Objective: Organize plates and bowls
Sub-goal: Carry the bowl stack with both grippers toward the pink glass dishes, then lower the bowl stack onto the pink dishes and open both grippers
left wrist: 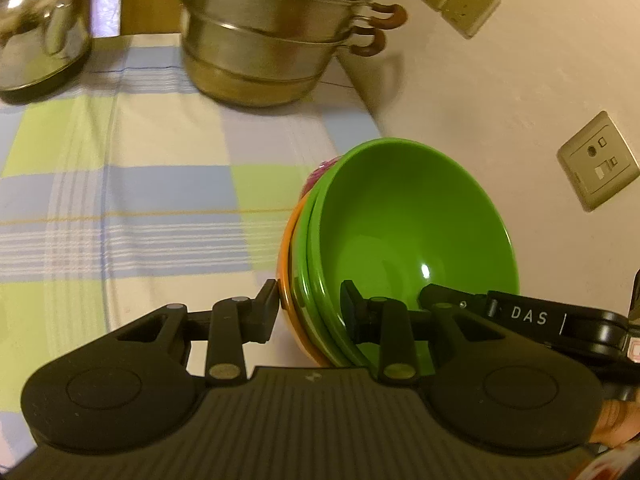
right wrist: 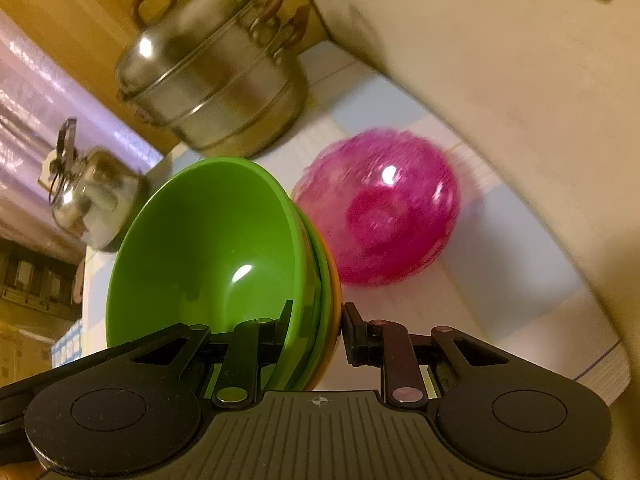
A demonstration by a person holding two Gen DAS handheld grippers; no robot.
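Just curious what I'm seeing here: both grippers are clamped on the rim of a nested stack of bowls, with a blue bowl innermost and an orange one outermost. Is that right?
Not quite. The innermost bowl is green, not blue, as both wrist views show. The rest holds: left gripper and right gripper both clamp the stack's rim, and the orange bowl is outermost.

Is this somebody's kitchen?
Probably a home kitchen or dining corner: a stacked metal steamer pot and a shiny kettle stand on a checked tablecloth, with wall sockets nearby.

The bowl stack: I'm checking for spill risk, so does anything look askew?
Yes. The bowl stack is tipped steeply on edge, clamped at its rims by the left gripper and right gripper.
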